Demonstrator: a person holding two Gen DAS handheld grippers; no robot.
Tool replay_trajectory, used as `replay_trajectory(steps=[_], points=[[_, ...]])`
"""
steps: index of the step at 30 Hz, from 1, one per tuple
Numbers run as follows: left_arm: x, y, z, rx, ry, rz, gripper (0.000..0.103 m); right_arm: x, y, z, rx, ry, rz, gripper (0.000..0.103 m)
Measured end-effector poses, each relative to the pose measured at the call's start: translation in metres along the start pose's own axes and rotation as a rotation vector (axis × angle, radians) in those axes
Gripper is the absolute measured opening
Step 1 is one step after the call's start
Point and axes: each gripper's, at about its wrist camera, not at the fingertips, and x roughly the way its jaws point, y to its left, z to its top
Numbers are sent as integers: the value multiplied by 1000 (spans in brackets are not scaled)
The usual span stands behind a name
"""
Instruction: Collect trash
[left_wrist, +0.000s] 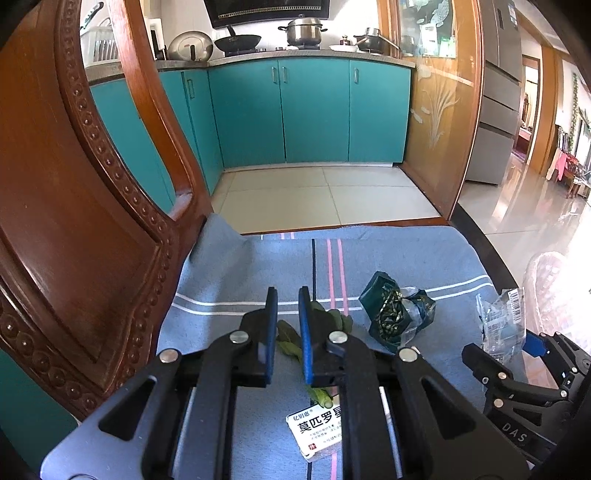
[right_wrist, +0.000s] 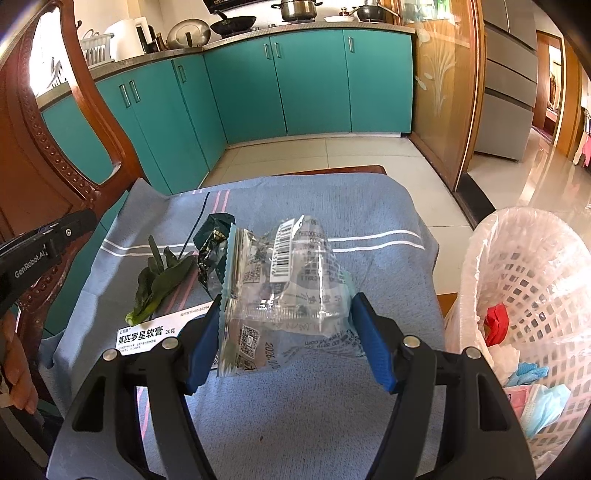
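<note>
A crumpled clear plastic wrapper (right_wrist: 284, 284) printed with a barcode is clamped between the right gripper (right_wrist: 288, 339) pads above the blue striped cloth (right_wrist: 369, 206), beside a lined white lattice basket (right_wrist: 532, 280). The left gripper (left_wrist: 288, 317) is closed, empty, over a green leaf (left_wrist: 334, 319).

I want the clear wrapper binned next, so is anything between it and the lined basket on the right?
Nothing visible blocks it. The right gripper grips the clear plastic wrapper above the blue cloth, and the lined basket stands open just beside it, past the cloth's right edge, with only bare cloth between.
</note>
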Motion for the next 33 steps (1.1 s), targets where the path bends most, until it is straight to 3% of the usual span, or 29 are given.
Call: replay_trajectory(steps=[20,26,29,33], points=[[-8,5,2,-33,-27,7,13,-7,-2,2,-2,-9,7,68],[-23,-3,8,-47,-57,-38,13,-36,-5,4,-14,-73,29,68],[-28,-17,10,-26,-66,-64,13,-57,-21,6,7,-126,59,68],[-31,-45,11,8,-60,-118,13,-86,-54,4,56,-190,29,68]])
